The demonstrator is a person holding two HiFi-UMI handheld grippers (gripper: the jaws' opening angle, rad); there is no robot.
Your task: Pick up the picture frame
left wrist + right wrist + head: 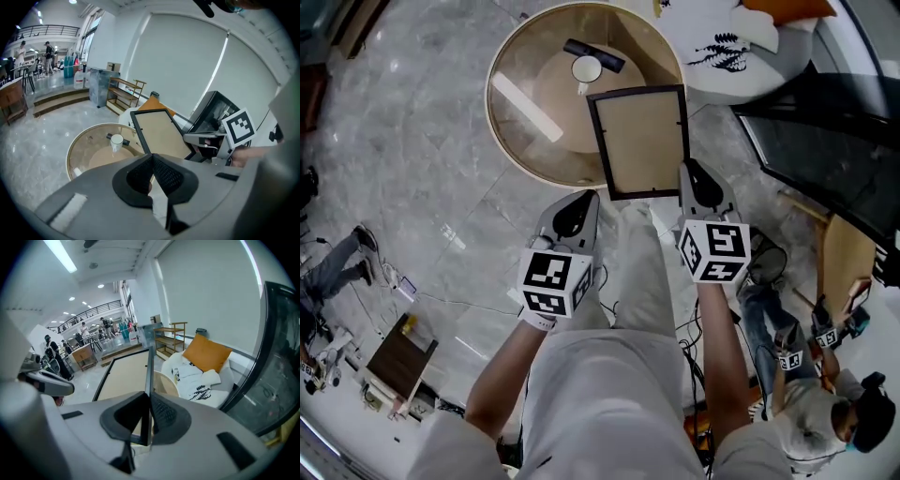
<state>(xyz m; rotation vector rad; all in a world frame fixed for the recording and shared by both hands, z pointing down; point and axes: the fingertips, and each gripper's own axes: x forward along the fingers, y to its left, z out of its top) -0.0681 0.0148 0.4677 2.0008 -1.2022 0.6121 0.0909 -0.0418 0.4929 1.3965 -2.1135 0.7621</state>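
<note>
Head view, looking steeply down: a person stands on a grey marble floor with a two-jaw gripper in each hand. The right gripper has its jaws pressed onto the right edge of the picture frame, near the lower corner. The frame is a thin black rectangle around a plain tan panel. It overlaps the near rim of a round glass table, and its near end reaches out past that rim over the floor. On the table stand a small white cup and, just beyond it, a dark bar-shaped object.

The left gripper hangs just left of the frame's lower edge, apart from it. In the left gripper view its dark ribbed jaws meet with nothing between them. The frame shows beyond them, tilted and raised above the table top.

The right gripper view shows the black edge of the frame running straight into the closed jaws, with the tan panel stretching away to the left. Behind it sits a white chair with an orange cushion, and a dark glass panel stands at the right.
</note>
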